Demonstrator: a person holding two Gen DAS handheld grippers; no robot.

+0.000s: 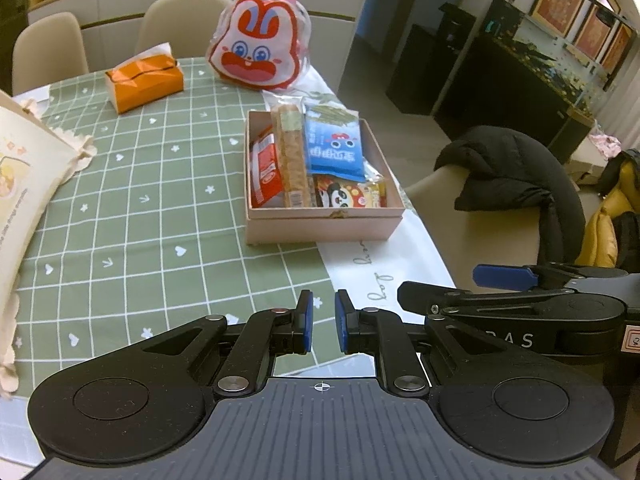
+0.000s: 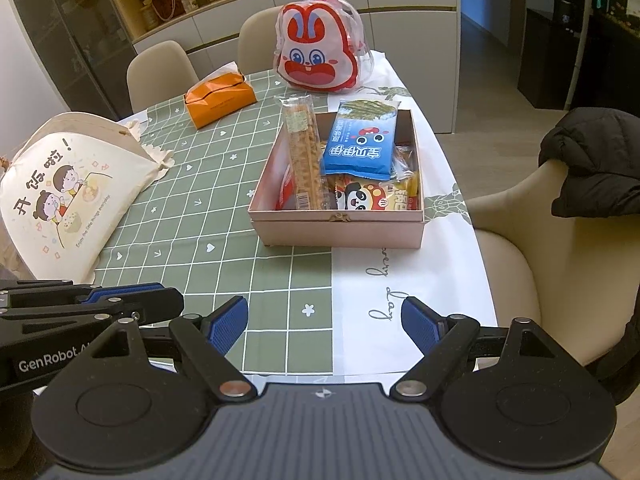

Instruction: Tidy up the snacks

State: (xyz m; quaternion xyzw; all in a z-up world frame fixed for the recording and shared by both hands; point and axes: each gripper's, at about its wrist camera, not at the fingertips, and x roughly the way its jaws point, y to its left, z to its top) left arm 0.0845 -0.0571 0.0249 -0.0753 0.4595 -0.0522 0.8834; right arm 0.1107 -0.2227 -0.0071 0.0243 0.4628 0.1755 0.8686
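Observation:
A pink cardboard box (image 1: 320, 226) (image 2: 340, 232) stands on the table and holds several snacks: a blue packet (image 1: 335, 148) (image 2: 360, 142), a long biscuit stick pack (image 1: 291, 156) (image 2: 304, 152), a red packet (image 1: 264, 174) and a panda packet (image 1: 340, 196) (image 2: 358, 196). My left gripper (image 1: 323, 322) hovers near the table's front edge, its jaws nearly closed with a narrow gap and nothing between them. My right gripper (image 2: 325, 322) is open wide and empty, beside the left one. Both are well short of the box.
A red rabbit-face bag (image 1: 256, 46) (image 2: 318, 50) and an orange tissue box (image 1: 144, 78) (image 2: 218, 98) sit at the far side. A cream cloth bag (image 2: 68, 192) lies at the left. Beige chairs surround the table; one at the right (image 2: 560, 240) carries a black jacket (image 1: 516, 172).

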